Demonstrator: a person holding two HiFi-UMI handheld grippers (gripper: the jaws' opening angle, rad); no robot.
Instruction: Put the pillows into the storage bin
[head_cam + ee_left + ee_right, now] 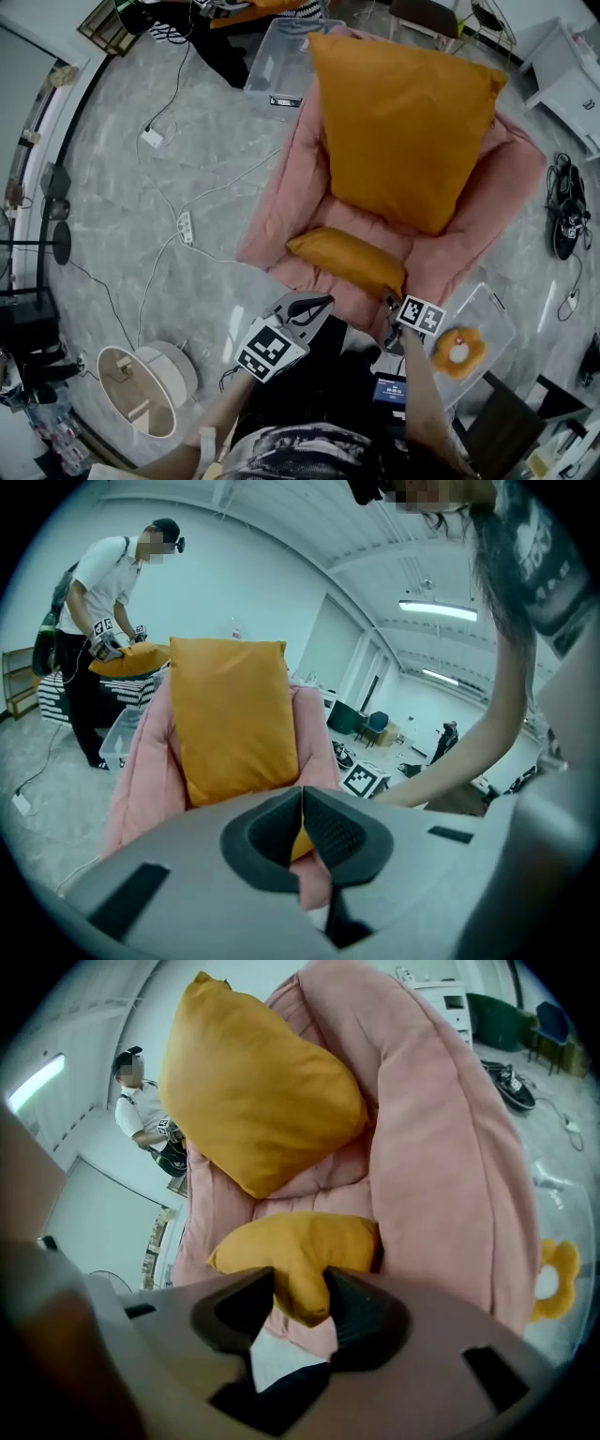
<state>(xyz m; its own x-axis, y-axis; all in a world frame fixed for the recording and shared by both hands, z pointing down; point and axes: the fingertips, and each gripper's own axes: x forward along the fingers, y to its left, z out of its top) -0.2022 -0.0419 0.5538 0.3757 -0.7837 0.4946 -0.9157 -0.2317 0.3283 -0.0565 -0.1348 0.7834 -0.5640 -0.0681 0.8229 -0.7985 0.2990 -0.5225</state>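
Note:
A big orange pillow [403,131] [234,714] [253,1091] leans upright against the back of a pink cushioned seat [281,187] [450,1147]. On the seat's front lies a small orange pillow [347,258] [300,1251]. My right gripper [394,309] [300,1293] is shut on the small pillow's near corner, and the fabric bulges between the pads. Just left of it, at the seat's front edge, my left gripper [309,307] [302,794] is shut with its pad tips touching and nothing held. A clear storage bin [277,56] [117,738] stands on the floor behind the seat.
A second clear bin [487,328] at my right holds an orange and white plush toy [457,351] [553,1279]. A power strip [186,227] and cables lie on the floor to the left. Another person [103,602] stands by the far bin. Shoes [567,211] lie to the right.

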